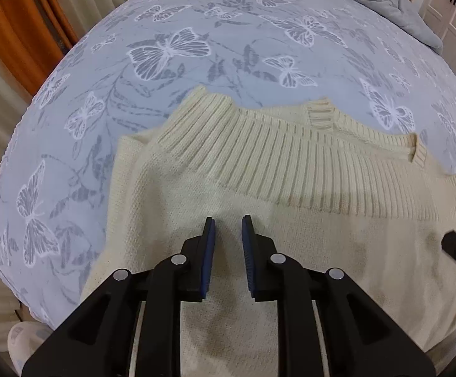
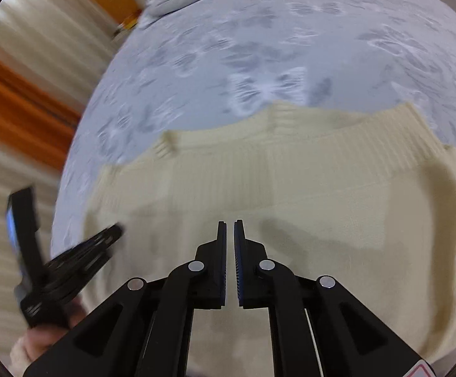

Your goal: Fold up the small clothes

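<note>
Hovering over the cream sweater (image 1: pixel 259 188), your left gripper (image 1: pixel 228 220) gapes empty; your right gripper (image 2: pixel 230 223), nearly closed, grips nothing.

- The right tongs (image 2: pixel 230 223) hang over a cream knitted sweater (image 2: pixel 290 194), jaws nearly closed with only a thin gap, nothing between them.
- The sweater lies folded on a bed (image 2: pixel 259 47) with a butterfly-print sheet.
- At left, blurred, the left tongs (image 2: pixel 71 257) seem to be beside the sweater's edge.
</note>
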Action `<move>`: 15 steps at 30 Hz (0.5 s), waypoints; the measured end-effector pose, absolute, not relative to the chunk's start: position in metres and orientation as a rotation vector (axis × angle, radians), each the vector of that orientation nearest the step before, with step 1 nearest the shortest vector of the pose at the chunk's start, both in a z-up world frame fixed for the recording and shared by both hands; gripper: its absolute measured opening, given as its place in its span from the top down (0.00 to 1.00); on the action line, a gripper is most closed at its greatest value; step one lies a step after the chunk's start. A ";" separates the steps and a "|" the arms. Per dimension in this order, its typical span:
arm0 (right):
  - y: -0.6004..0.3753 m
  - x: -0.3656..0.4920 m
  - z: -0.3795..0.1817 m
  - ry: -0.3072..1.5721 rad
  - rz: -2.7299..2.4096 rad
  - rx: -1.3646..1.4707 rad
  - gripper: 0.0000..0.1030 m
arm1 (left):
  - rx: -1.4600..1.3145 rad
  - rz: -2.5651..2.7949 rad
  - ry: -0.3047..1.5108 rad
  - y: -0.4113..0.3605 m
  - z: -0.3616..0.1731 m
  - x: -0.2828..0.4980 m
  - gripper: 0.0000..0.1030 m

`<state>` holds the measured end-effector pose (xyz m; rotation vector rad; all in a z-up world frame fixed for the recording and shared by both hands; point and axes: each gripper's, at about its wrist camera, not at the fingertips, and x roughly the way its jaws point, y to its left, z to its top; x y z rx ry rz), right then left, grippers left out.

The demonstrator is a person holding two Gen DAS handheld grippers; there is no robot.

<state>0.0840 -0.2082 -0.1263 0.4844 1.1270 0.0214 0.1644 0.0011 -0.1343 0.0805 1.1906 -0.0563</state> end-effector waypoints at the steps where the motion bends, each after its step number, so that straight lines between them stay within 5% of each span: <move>1: -0.199 0.085 -0.129 1.140 0.033 0.448 0.94 | 0.091 -0.053 1.187 -0.001 -0.135 0.164 0.83; 4: -0.160 0.087 -0.167 1.205 0.050 0.237 0.94 | 0.110 -0.051 1.186 -0.001 -0.133 0.160 0.83; 10: -0.157 0.078 -0.130 1.170 0.058 0.276 0.94 | 0.081 -0.055 1.191 0.009 -0.132 0.158 0.75; 15: -0.132 0.072 -0.160 1.241 0.065 0.161 0.94 | 0.074 -0.052 1.201 0.013 -0.127 0.151 0.73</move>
